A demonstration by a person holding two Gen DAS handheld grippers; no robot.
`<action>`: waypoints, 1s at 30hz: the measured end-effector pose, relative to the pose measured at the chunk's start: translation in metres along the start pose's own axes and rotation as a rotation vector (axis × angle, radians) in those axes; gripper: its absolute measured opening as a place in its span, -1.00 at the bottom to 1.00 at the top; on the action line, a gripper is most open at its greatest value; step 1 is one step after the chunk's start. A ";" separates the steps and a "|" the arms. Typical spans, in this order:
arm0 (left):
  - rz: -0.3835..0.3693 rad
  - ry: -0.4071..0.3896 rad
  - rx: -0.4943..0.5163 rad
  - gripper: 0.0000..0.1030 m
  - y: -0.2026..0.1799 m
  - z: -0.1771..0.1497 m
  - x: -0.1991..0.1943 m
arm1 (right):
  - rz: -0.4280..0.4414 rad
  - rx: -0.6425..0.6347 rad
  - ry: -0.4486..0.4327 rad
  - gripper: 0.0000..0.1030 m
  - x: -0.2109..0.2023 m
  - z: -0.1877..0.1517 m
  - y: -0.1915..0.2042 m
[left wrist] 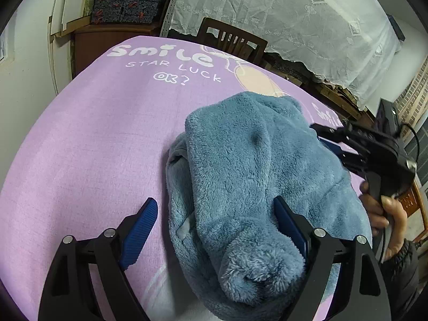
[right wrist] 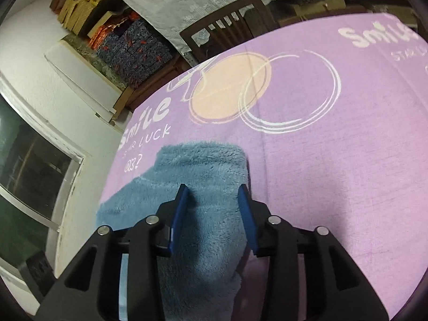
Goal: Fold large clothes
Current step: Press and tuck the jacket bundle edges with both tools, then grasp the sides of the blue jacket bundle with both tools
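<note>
We have the blue fleece garment [left wrist: 240,176] lying on the purple cloth [left wrist: 93,133] that covers the table, toward its near side, already gathered into a thick, narrow bundle with several layers stacked. From this we judge that most of the folding is done. What remains looks like tidying: on the bundle's left side a loose under-layer and a pale label stick out, and the near end bulges in a rounded lump instead of lying flat.

Our left gripper [left wrist: 214,230] is spread wide, with the near end of the bundle between its blue pads; the right-hand pad touches the fleece, the left-hand one stands apart over the cloth, so nothing is clamped. Our right gripper [right wrist: 214,208] is about half spread over the far right part of the garment, its pads close above or against the pile, gripping nothing that we can see. A wooden chair [left wrist: 230,40] stands beyond the table's far edge.
</note>
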State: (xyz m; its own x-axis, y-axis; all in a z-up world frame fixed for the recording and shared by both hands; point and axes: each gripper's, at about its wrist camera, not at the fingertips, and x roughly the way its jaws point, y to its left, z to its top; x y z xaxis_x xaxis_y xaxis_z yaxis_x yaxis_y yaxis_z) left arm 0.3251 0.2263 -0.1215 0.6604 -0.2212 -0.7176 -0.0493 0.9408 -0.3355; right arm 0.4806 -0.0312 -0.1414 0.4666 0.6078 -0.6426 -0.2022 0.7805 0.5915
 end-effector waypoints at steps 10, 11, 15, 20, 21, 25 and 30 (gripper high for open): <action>-0.188 -0.003 -0.083 0.84 0.000 0.000 -0.021 | 0.181 0.135 0.033 0.46 -0.059 -0.038 -0.030; -0.199 0.009 -0.097 0.84 0.000 -0.001 -0.018 | 0.200 0.150 0.036 0.49 -0.062 -0.041 -0.032; -0.222 0.051 -0.139 0.84 0.006 -0.004 -0.006 | 0.277 0.204 0.069 0.55 -0.074 -0.063 -0.039; -0.273 0.077 -0.171 0.87 0.010 -0.007 0.003 | 0.253 0.127 0.109 0.60 -0.072 -0.086 -0.022; -0.283 0.079 -0.174 0.88 0.011 -0.007 0.004 | 0.252 0.116 0.115 0.60 -0.070 -0.088 -0.019; -0.333 0.081 -0.201 0.88 0.015 -0.008 0.003 | 0.277 0.110 0.138 0.63 -0.061 -0.094 -0.011; -0.384 0.095 -0.214 0.88 0.012 -0.008 0.002 | 0.311 0.114 0.157 0.64 -0.058 -0.098 -0.012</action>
State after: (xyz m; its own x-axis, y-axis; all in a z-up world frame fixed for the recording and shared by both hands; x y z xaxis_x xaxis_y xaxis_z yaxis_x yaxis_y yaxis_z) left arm 0.3195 0.2349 -0.1316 0.5898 -0.5761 -0.5660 0.0251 0.7136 -0.7002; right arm 0.3716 -0.0614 -0.1594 0.2581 0.8353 -0.4854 -0.2123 0.5392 0.8150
